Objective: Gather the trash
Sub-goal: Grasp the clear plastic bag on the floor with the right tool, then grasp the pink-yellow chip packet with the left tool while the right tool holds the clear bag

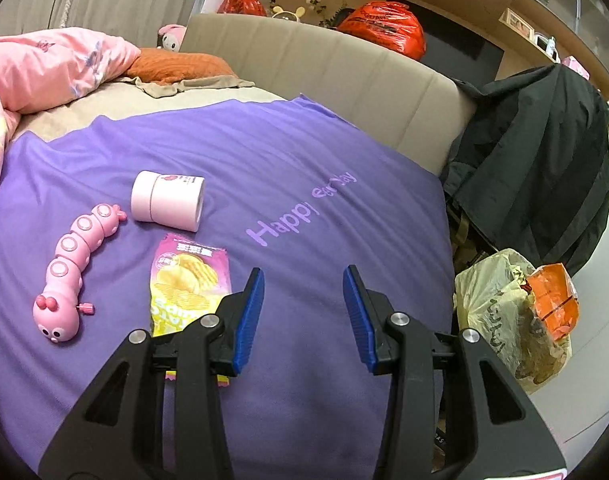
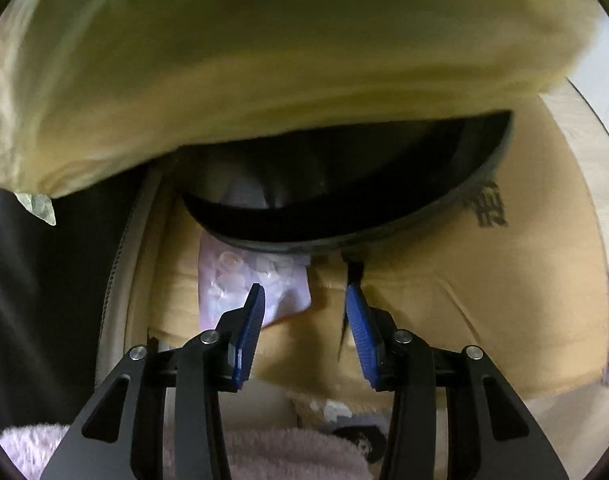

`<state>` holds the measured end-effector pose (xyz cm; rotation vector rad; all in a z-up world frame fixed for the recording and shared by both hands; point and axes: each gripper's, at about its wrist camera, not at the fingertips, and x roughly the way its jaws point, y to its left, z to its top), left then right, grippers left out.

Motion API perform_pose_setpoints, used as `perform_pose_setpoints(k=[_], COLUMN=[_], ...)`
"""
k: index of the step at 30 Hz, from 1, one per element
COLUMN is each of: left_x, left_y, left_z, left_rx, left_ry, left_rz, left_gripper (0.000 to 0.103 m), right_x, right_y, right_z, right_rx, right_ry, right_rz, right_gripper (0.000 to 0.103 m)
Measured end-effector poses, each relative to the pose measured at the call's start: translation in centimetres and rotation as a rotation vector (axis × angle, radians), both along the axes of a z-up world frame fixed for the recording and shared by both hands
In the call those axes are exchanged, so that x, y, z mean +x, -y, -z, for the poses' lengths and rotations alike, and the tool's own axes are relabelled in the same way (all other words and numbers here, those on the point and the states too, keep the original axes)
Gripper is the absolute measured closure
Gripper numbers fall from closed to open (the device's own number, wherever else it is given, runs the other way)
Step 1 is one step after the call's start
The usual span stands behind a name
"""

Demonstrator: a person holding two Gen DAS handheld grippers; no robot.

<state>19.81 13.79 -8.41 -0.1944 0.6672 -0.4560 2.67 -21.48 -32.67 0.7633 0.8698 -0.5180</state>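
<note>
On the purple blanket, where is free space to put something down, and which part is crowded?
Free: the wide stretch of purple blanket right of the chip bag, around the "Happy" print up to the beige bed end, and ahead of the open left hand-held gripper. Crowded: the left part, with the pink caterpillar toy, the pink cylinder box and the chip bag close together.

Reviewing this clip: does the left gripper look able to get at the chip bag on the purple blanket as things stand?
Probably yes. The left gripper is open and empty, and the chip bag lies flat just beside its left finger, uncovered, with the caterpillar toy clear of it.
</note>
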Motion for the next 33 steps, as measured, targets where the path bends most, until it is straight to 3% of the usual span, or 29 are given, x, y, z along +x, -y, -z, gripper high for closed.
perform_pose_setpoints(k=[5,8,14,21,29,33], left_x=[0.1,0.1,-0.1,-0.1,0.9,1.8], left_y=[-0.2,-0.3,-0.3,-3.2,-10.8,-9.0], left_z=[0.2,0.3,0.0,-2.5,-3.3,-1.4], left_rx=[0.022,0.033,0.034,0.02,-0.045,-0.044], left_ry=[0.014,0.018,0.028,0.045,-0.068,-0.141], left_rz=[-0.016,-0.031,-0.021,-0.073,-0.218,-0.122], left_gripper=[0.063,0.063,0.063,0.062,0.049,0.049], right_x=[1.6,2.2,0.8,-1.5,-5.4,-4.7], right_y=[-0.9,-1.9,-3.9,-5.0,-5.5,-6.6], right_z=[0.7,0.0,-3.7,-11.5,-23.2,-27.1], right_rx=[-0.018,-0.037,-0.075,-0.183,-0.297,-0.324], right_ry=[-0.019,-0.019,0.012,0.136,0.343,0.422], right_rz=[-0.09,-0.166,-0.333,-0.425,-0.48,-0.52], right_gripper=[0.063,0.092,0.1,0.1,0.1,0.1])
